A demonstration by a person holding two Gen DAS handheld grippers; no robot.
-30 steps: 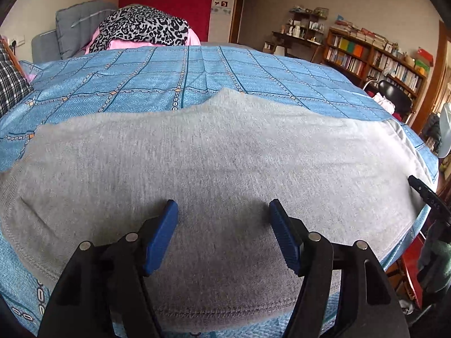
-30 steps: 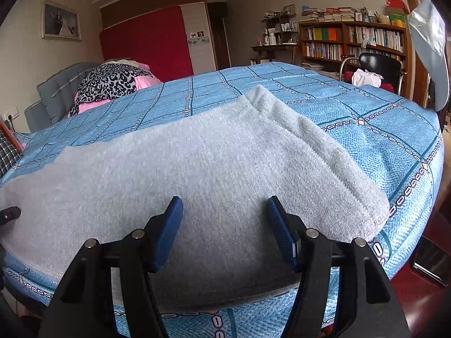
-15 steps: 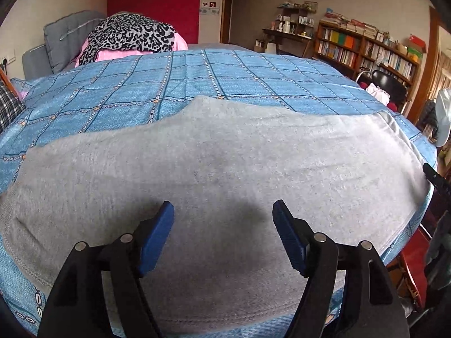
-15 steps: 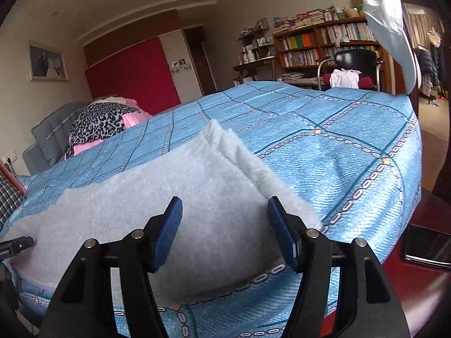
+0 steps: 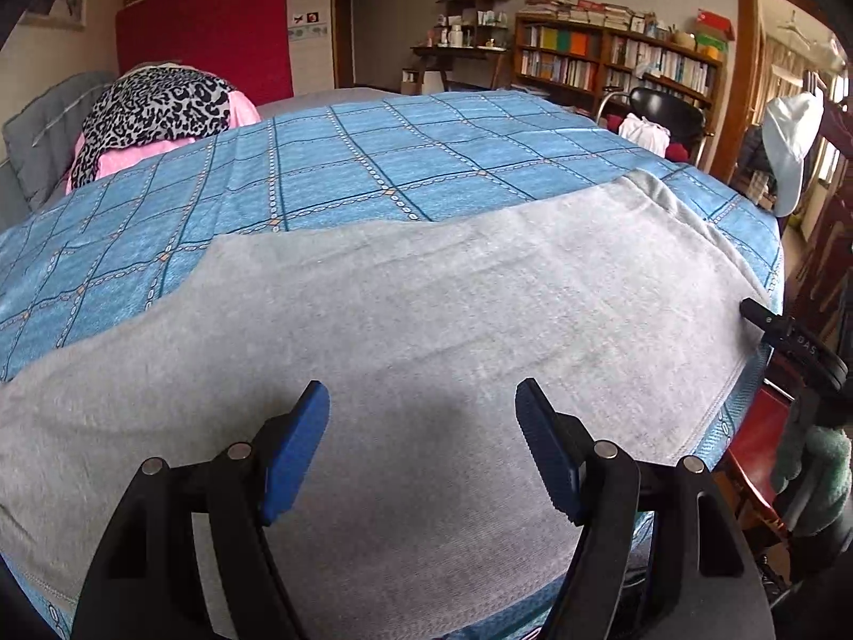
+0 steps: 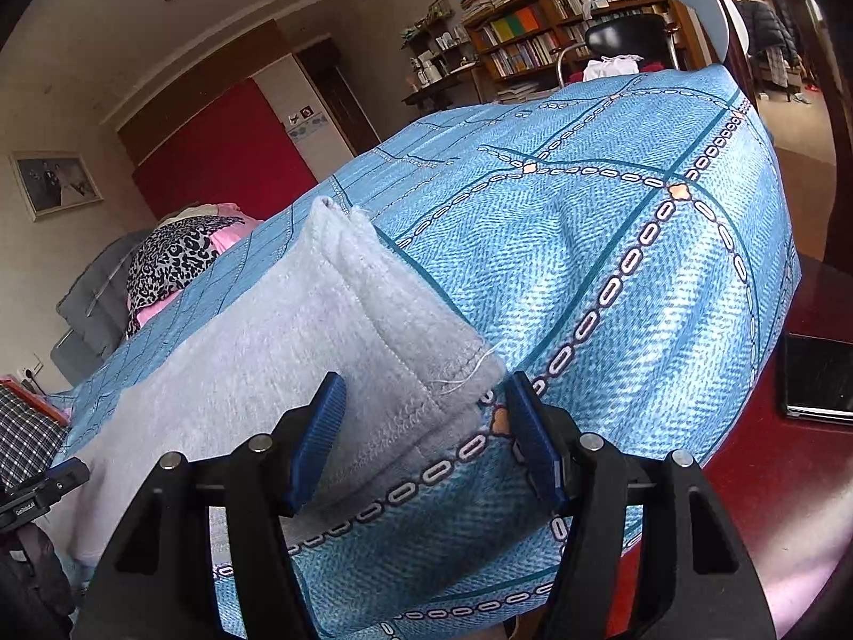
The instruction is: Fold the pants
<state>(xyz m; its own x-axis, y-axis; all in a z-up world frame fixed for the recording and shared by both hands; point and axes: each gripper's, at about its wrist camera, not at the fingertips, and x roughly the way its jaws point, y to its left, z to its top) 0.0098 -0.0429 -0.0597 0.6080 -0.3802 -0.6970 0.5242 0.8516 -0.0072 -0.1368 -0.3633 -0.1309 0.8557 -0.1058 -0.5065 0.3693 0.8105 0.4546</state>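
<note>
— Pants [image 5: 426,330]: how do they look?
— Grey, fleecy, flat along the near edge of my blue checked bed [image 5: 373,170]; stitched hem at the right end.
— Grippers?
— My left gripper [image 5: 421,442] has just been opening, nothing between its jaws. My right gripper [image 6: 424,437] gapes astride the hem corner, not pinching.
— Writing?
— Too small to read.

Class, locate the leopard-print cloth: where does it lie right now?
In both views the leopard-print cloth lies at the far left end of the bed, on pink bedding, before the red panel.
</note>
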